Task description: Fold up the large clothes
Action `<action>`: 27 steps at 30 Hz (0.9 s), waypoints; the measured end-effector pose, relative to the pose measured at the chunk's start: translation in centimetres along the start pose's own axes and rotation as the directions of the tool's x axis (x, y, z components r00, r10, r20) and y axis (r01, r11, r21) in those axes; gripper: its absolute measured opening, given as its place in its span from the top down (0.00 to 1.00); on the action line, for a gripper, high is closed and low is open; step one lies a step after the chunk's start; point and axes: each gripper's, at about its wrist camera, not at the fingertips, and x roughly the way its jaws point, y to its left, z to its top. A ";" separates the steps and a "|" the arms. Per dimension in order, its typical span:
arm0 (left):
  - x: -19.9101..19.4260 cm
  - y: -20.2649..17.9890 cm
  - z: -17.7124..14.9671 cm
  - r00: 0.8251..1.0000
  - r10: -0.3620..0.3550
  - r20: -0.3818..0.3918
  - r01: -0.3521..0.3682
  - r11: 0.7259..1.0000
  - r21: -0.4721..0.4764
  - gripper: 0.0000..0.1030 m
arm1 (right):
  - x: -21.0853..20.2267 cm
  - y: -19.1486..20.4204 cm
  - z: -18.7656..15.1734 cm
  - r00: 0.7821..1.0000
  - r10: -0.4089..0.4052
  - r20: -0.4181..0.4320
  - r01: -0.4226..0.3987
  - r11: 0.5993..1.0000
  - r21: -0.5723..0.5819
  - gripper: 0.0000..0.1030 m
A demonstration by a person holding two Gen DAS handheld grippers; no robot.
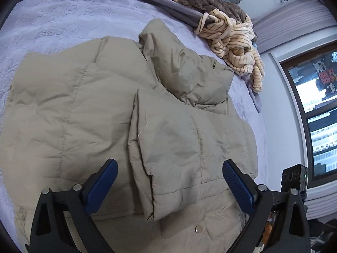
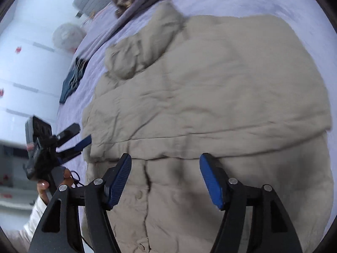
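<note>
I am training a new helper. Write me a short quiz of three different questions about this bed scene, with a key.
1. True or false: the beige quilted puffer jacket lies on the lilac fleece bed cover.
2. Are the left hand-held gripper and the right hand-held gripper A) both open, or B) both shut on cloth?
3. Fill in: a sleeve is folded across the jacket's ____.

Key: 1 true; 2 A; 3 front.

Your left gripper (image 1: pixel 170 169) and right gripper (image 2: pixel 165 164) both pointed downward, jaws spread wide, gripping nothing.
</note>
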 end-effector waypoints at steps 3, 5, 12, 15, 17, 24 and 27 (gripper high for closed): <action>1.4 -0.6 0.3 1.000 0.000 -0.015 0.000 1.000 0.004 0.36 | -2.1 -5.5 0.0 0.993 0.067 0.101 -0.088 0.972 0.217 0.31; 2.1 -0.9 0.4 0.999 0.019 -0.026 -0.018 1.000 0.018 0.67 | -2.6 -7.5 0.3 0.981 0.094 0.168 -0.142 0.942 0.304 0.31; 0.2 -0.9 0.0 0.993 0.106 0.059 -0.110 0.992 0.064 0.89 | -3.2 -10.1 2.4 0.951 0.120 0.284 -0.228 0.894 0.385 0.95; 0.2 0.5 -0.3 0.983 0.174 0.053 -0.177 0.981 0.080 0.89 | -2.4 -8.8 2.6 0.966 0.075 0.246 -0.153 0.937 0.315 0.95; 0.9 1.2 -0.6 0.977 0.210 0.039 -0.213 0.972 0.097 0.89 | -1.6 -9.3 2.3 0.978 0.045 0.204 -0.111 0.940 0.324 0.95; -0.9 1.3 -1.2 0.942 0.324 0.089 -0.332 0.938 0.099 0.67 | -2.0 -9.1 1.1 0.993 0.027 0.118 -0.063 0.948 0.313 0.82; -3.1 1.5 -1.2 0.929 0.347 0.129 -0.362 0.925 0.115 0.67 | -3.7 -7.4 -0.2 0.998 0.024 0.065 -0.035 0.983 0.182 0.72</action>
